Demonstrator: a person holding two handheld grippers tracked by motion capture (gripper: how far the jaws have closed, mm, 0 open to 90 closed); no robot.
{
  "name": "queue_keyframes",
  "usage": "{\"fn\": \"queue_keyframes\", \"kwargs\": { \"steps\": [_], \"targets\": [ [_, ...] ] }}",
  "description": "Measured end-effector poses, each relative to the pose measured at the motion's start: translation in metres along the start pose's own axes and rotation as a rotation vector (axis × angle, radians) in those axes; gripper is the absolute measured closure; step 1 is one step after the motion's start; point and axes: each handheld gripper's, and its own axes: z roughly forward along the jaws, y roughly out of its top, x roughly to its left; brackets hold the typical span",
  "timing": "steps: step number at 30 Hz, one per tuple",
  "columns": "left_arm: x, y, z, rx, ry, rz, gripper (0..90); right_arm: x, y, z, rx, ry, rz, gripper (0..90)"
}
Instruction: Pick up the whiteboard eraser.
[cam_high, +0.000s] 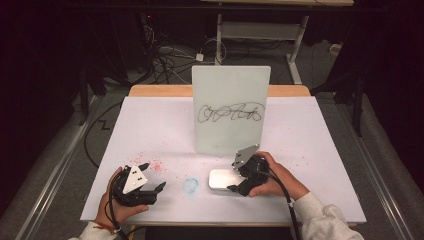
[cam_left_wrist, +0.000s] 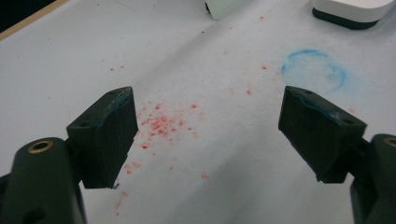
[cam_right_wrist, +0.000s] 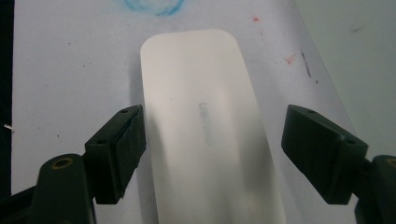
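The right gripper sits low over the flat white rounded-rectangle eraser block, which lies on the white table cover just in front of the upright white board with a black scribble; its jaws are spread wide, one on each long side, neither clearly touching. The left gripper rests wide apart and holding nothing, near the red specks. If the jaws close off-centre, the smooth block may twist or squirt out, and a careless lift could knock the board over.
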Motion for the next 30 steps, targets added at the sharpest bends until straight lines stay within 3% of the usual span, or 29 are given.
{"fn": "queue_keyframes", "kwargs": {
  "steps": [2, 4, 12, 20, 26, 30],
  "targets": [
    [-0.001, -0.001, 0.000, 0.011, -0.008, -0.012, 18.9, -0.002, 0.000, 0.004, -0.002, 0.019, 0.000, 22.9],
    [-0.001, -0.001, 0.000, 0.012, -0.005, 0.006, 18.9, -0.004, 0.000, 0.010, 0.024, 0.048, -0.027, 26.5],
    [-0.002, -0.001, 0.002, 0.038, -0.011, 0.002, 18.9, -0.004, 0.002, 0.017, 0.027, 0.067, -0.036, 27.5],
    [-0.002, -0.001, 0.001, 0.028, -0.010, 0.016, 18.9, 0.000, 0.003, 0.013, 0.039, 0.041, -0.073, 30.7],
    [-0.002, -0.001, 0.000, 0.029, -0.012, 0.004, 18.9, 0.005, 0.005, 0.004, -0.003, 0.008, -0.069, 30.8],
    [-0.002, -0.001, 0.000, 0.024, -0.011, 0.000, 18.9, 0.007, 0.004, -0.006, -0.052, -0.039, -0.049, 30.8]
  ]
}}
